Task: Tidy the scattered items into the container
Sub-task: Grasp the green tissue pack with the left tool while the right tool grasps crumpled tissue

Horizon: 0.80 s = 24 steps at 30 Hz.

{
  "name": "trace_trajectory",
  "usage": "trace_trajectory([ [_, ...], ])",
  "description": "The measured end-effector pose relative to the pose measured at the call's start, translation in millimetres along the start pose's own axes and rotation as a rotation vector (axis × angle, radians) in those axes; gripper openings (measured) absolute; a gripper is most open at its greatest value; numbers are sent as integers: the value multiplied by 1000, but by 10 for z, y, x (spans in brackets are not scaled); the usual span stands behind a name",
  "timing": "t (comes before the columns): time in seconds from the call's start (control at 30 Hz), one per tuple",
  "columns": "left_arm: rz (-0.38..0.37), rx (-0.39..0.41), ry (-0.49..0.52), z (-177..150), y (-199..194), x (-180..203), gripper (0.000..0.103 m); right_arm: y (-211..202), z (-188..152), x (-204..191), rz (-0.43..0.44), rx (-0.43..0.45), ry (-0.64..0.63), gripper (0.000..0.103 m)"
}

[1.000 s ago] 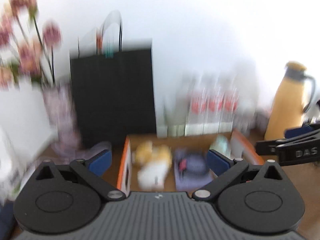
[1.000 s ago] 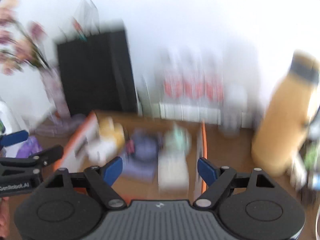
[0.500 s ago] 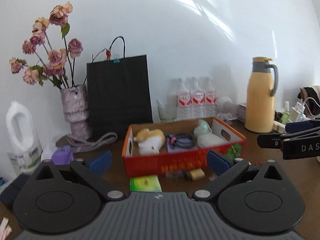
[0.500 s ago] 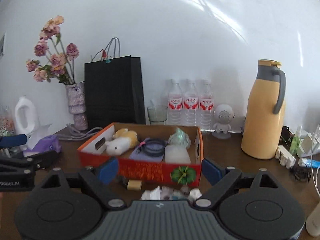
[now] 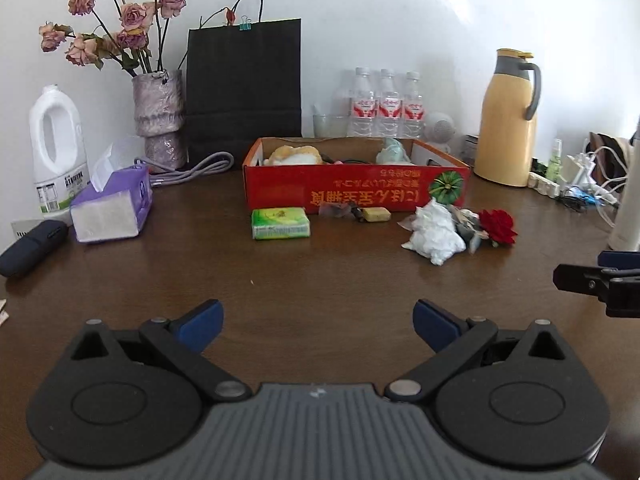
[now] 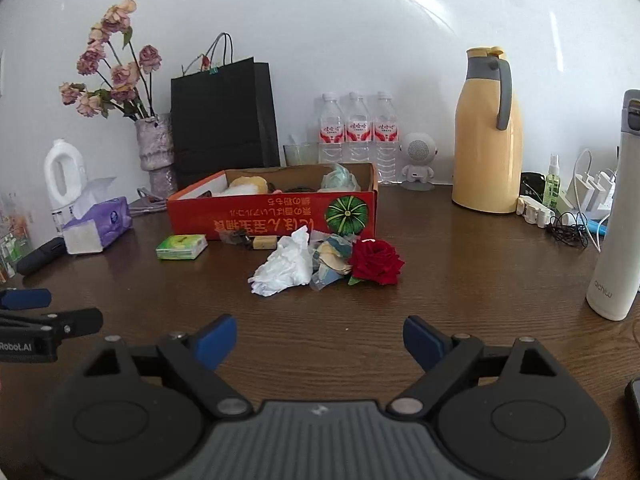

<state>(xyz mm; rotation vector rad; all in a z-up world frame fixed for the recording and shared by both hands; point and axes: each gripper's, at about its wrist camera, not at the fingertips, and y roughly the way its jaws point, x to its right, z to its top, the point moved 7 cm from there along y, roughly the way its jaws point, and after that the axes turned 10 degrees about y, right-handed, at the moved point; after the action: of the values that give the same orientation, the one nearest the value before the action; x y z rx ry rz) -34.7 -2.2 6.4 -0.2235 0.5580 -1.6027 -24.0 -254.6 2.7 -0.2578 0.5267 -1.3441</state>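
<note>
Both tools hang low over the dark wooden counter (image 5: 320,280), each spread wide and holding nothing: left tool (image 5: 318,320), right tool (image 6: 319,338). The red cardboard box (image 6: 272,210) sits at 12 o'clock from both, already holding a plush toy and a few other things. Loose items lie on the counter just in front of its near wall: a green packet (image 5: 281,223) at the left end, a small tan block (image 5: 376,214) touching or nearly touching the wall, then a crumpled white tissue (image 6: 286,268), some scrap wrappers (image 6: 332,258) and a red rose (image 6: 376,260) bunched together. From the right tool the tissue lies near 12 o'clock, slightly left, the rose at about 1 o'clock; from the left tool that bunch sits out at 1 to 2 o'clock, while the green packet lies near 12, its long axis running 9 to 3. So the right hand looks better placed for the bunch, the left for the packet. The right view alone shows the white flask (image 6: 616,216) at 3 o'clock; the left view shows more of the tissue box (image 5: 112,210) and a dark case at 9 o'clock.
</note>
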Motion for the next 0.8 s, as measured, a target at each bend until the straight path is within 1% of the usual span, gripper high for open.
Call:
trace_trajectory([
  [0.1,-3,1,5,80,138,-48,103,180,113,10,-34,-10,-44,90],
  [0.2,-9,-15,-8,243,398,-173,103,333,227,-13,15,-29,-40,89],
  [0.27,-39,-16,18,378,671,-241,103,488,305,-80,53,-52,-56,81],
  [0.33,-40,-44,40,493,1011,-313,103,679,375,-176,70,-72,-97,67],
  [0.4,-32,-80,43,586,1342,-400,103,859,429,-277,86,-86,-124,65],
  [0.47,-17,-99,49,654,1609,-471,103,1031,473,-365,100,-99,-140,65],
  [0.53,-10,-122,80,665,1794,-491,98,1192,481,-440,95,-107,-174,64],
  [0.57,-9,-124,91,662,1847,-488,93,1260,470,-477,88,-109,-199,64],
  [0.6,-11,-122,91,656,1882,-492,83,1321,455,-511,83,-116,-224,60],
  [0.67,-30,-138,55,621,1937,-513,73,1454,416,-540,65,-145,-248,54],
  [0.7,-49,-138,29,611,1943,-523,62,1512,395,-551,62,-161,-249,44],
  [0.73,-67,-135,11,607,1931,-526,57,1559,369,-573,72,-180,-253,32],
  [0.77,-68,-132,10,606,1907,-527,48,1588,342,-603,81,-196,-263,30],
  [0.8,-58,-127,17,607,1873,-526,32,1591,319,-632,77,-195,-281,29],
])
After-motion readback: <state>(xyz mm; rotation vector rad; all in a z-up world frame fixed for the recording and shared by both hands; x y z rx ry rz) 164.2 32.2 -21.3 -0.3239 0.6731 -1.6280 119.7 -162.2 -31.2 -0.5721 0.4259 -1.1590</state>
